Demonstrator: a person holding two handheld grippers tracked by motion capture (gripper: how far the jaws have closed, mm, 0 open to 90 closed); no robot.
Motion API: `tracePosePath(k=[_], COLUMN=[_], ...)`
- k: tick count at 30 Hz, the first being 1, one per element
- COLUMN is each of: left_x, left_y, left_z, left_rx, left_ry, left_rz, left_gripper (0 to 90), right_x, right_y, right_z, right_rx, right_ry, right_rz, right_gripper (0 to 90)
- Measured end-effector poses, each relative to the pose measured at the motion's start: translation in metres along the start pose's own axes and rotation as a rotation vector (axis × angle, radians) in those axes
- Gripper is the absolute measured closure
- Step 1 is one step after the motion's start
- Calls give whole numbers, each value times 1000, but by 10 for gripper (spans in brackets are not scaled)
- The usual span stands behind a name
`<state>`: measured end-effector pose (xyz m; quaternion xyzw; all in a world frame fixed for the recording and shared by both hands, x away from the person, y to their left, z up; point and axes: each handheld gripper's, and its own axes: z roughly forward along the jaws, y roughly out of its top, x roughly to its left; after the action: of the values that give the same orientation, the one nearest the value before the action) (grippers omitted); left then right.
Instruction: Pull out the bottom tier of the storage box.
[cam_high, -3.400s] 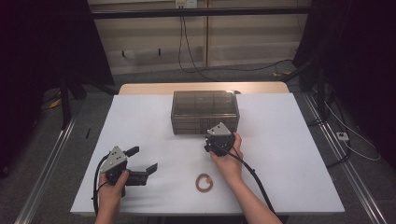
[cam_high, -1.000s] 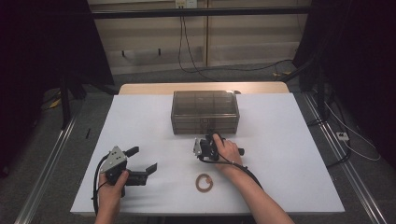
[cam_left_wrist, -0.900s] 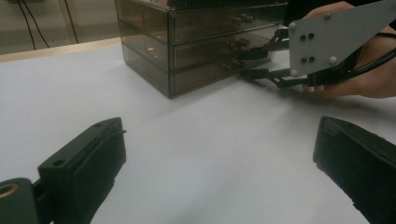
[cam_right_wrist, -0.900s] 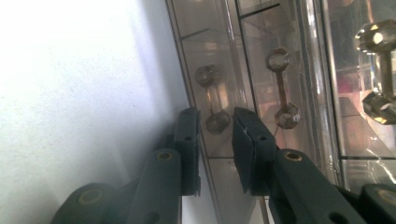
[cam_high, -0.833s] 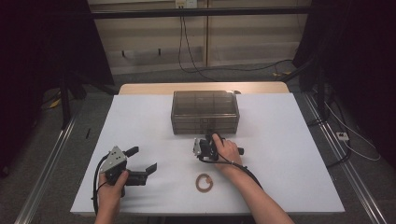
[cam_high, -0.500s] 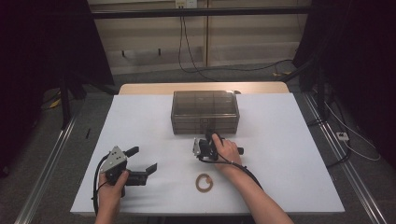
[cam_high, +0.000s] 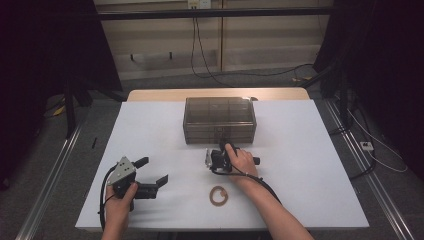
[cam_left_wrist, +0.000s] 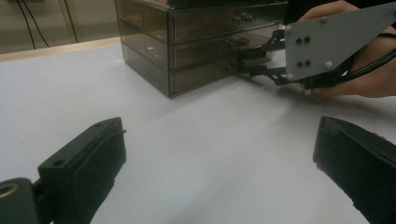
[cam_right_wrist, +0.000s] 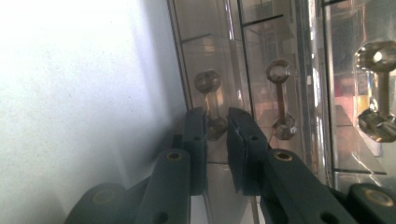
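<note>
- The white rectangular table (cam_high: 310, 165) carries everything; its bare surface runs from the near edge to a wooden strip at the far side.
- A smoky, see-through plastic drawer cabinet (cam_high: 220, 119) stands at the far middle of the table, its drawer fronts facing near.
- The left gripper (cam_high: 149, 175) rests on the table at the near left, well apart from the cabinet, held by the person's left hand (cam_high: 119, 206). Its black jaws are spread wide with only bare table between them.
- The right gripper (cam_high: 221, 145), turned on its side in the right hand (cam_high: 242, 161), reaches the cabinet's lowest drawer front. Its jaws have just been closing and now pinch the small clear dumbbell-shaped drawer handle (cam_right_wrist: 211, 105).
- A small tan ring (cam_high: 218, 195) lies flat on the table near the right forearm, touched by nothing.
- The right gripper view shows the pads against the handle's stem, with further handles (cam_right_wrist: 280, 98) beside it; the high view cannot resolve this grip.
- The left gripper view shows the stacked drawer fronts (cam_left_wrist: 205, 46) from the side, with the right gripper's grey plate (cam_left_wrist: 334, 39).
</note>
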<state>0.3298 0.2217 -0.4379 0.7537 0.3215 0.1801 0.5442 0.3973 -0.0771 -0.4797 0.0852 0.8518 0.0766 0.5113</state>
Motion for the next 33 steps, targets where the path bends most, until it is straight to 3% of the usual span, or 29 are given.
tracePosePath(k=[33], left_x=[0], left_y=[0], left_z=[0], left_rx=[0], left_ry=[-1], left_rz=[-3], left_gripper=[27], right_x=[1], right_y=[5], right_z=[1], right_rx=[23], right_ry=[-7], right_rz=[-16], right_gripper=[791])
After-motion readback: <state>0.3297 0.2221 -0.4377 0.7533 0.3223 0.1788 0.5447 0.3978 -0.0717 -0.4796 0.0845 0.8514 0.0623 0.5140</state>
